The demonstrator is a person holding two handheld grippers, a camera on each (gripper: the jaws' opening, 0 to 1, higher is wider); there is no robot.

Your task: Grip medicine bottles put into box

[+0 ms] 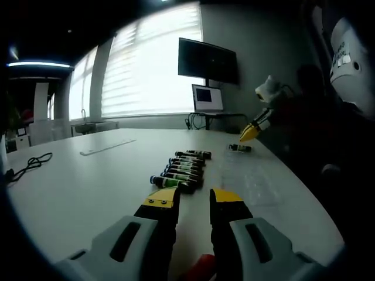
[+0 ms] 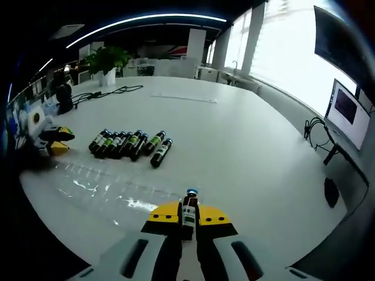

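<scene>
Several dark medicine bottles (image 1: 181, 170) with green labels lie in a row on the white table (image 1: 76, 193), just beyond my left gripper (image 1: 193, 199), which is open and holds nothing. The same row of bottles (image 2: 126, 143) lies mid-table in the right gripper view. My right gripper (image 2: 188, 222) is shut on one bottle (image 2: 188, 212) with a blue cap, which sticks out between its yellow tips. From the left gripper view, that right gripper (image 1: 252, 133) hovers at the far right with its bottle (image 1: 240, 148) close to the table. A clear plastic box (image 2: 105, 184) lies between row and gripper.
The clear box (image 1: 249, 175) is hard to see against the table. A wall screen (image 1: 208, 60) and a laptop (image 1: 207, 98) stand beyond the table's far end. A black cable (image 1: 29, 164) and a flat strip (image 1: 108, 146) lie on the left. A potted plant (image 2: 105, 61) stands at the far side.
</scene>
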